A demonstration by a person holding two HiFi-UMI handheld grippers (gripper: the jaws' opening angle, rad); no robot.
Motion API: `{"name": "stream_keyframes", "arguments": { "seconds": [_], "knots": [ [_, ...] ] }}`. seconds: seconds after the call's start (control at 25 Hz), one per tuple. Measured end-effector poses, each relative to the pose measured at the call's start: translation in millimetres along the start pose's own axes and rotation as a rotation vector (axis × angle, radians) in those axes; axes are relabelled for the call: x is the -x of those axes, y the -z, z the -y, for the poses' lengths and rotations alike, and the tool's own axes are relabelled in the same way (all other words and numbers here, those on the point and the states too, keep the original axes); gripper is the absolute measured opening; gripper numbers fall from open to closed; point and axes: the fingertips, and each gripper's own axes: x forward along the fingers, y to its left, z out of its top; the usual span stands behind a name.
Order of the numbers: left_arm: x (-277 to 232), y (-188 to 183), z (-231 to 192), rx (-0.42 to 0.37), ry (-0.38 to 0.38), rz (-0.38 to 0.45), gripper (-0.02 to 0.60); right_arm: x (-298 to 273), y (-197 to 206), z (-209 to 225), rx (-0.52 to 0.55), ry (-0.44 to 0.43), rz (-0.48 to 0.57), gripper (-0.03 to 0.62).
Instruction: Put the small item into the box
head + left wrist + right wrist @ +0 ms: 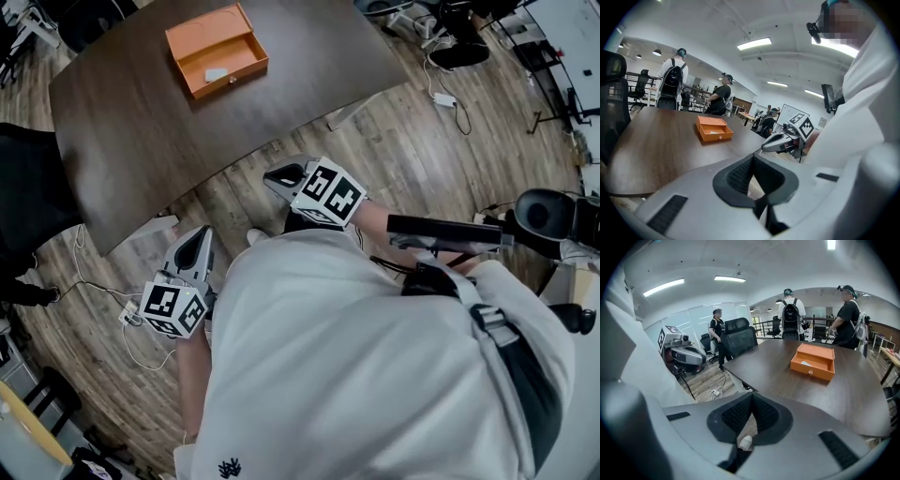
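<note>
An open orange box stands on the dark brown table, far from me. A small pale item lies inside it. Both grippers hang off the table's near edge, over the wood floor and close to my body. My left gripper is shut with nothing between its pads. My right gripper is also shut and empty. In the left gripper view the box sits mid-table beyond the left gripper. The right gripper view shows the box ahead to the right of the right gripper.
A black office chair stands at the table's left end. Cables and a power strip lie on the floor near my left side. People stand past the table's far side. More gear and cables sit at the upper right.
</note>
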Motion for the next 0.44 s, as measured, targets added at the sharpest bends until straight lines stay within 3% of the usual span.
{"name": "stream_keyframes", "arguments": {
  "seconds": [0.44],
  "knots": [
    [-31.1,-19.9,-5.6,0.001,-0.004,-0.011,0.003,5.7,-1.3,34.5,0.0,-0.014,-0.007,0.002]
  ]
}}
